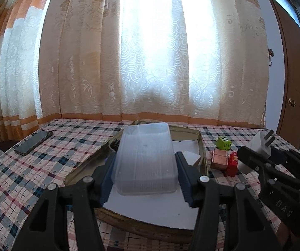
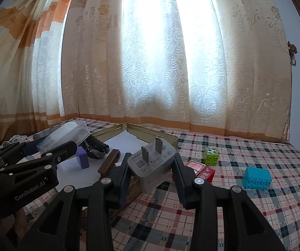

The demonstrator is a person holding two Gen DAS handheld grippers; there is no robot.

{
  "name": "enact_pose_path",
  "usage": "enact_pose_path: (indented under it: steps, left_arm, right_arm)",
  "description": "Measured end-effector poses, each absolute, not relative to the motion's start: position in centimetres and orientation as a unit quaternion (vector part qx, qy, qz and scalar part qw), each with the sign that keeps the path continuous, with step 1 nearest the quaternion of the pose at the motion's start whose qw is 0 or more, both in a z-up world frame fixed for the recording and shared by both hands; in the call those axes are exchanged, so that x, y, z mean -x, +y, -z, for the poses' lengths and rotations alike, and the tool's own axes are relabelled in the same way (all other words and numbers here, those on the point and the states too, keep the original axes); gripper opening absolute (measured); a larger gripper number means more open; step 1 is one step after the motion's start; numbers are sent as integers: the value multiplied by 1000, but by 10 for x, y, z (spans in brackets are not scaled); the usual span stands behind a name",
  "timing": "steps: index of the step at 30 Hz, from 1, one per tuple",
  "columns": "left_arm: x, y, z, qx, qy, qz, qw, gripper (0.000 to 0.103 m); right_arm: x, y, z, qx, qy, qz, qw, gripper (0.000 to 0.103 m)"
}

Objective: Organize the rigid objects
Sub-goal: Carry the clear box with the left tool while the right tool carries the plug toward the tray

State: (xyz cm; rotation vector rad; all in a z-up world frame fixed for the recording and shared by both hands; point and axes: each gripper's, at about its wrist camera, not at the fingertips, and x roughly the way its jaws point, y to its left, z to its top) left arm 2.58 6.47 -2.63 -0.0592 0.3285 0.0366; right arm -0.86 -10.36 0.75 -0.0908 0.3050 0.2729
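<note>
A: Report the largest items first.

B: Patterned curtain (image 1: 150, 52) covers the rear wall. Below it, a plaid-covered tabletop (image 1: 24, 177) carries a gold-rimmed metal tray (image 1: 200, 144) lined with white paper.

A: Left tongs?

B: Left tongs (image 1: 144, 168) are clamped on a clear plastic box (image 1: 145, 156), one pad on each long side. The box is held above the tray, clear of the white lining.

A: Right tongs?

B: Right tongs (image 2: 150, 172) are clamped on a white plug adapter (image 2: 150, 167), prongs up. The adapter is held over the tabletop just beside the tray's right rim.

A: Contents of the tray?

B: In the right wrist view: a purple block (image 2: 82, 156) standing upright, a dark brown bar (image 2: 109, 163) and a black coiled item (image 2: 96, 146), all on the lining.

A: Loose items on the tabletop?

B: A dark phone (image 1: 33, 142) lies well left of the tray. Right of the tray: a blue studded brick (image 2: 256, 177), a green cube (image 2: 211, 155), a red block (image 2: 207, 173) and a small pink box (image 2: 192, 165). The pink box and red block are touching; the blue brick sits well apart.
</note>
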Motion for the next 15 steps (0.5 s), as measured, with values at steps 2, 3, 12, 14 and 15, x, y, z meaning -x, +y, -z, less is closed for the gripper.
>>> enact_pose_path:
  steps: [2, 3, 12, 14, 15]
  left_arm:
    - [-26, 67, 26, 30, 164, -20, 986, 54]
    - [-25, 68, 27, 31, 164, -20, 986, 54]
    - [-25, 77, 27, 34, 165, -29, 985, 54]
    - [-25, 79, 27, 34, 165, -30, 985, 54]
    - [-26, 80, 27, 34, 165, -30, 985, 54]
  right_arm:
    - [8, -100, -7, 47, 152, -139, 978, 41]
    - [8, -98, -7, 48, 152, -140, 977, 41]
    - [6, -90, -7, 50, 155, -148, 975, 41]
    - [5, -89, -7, 50, 156, -149, 975, 41]
    - [5, -88, -7, 51, 156, -150, 975, 41]
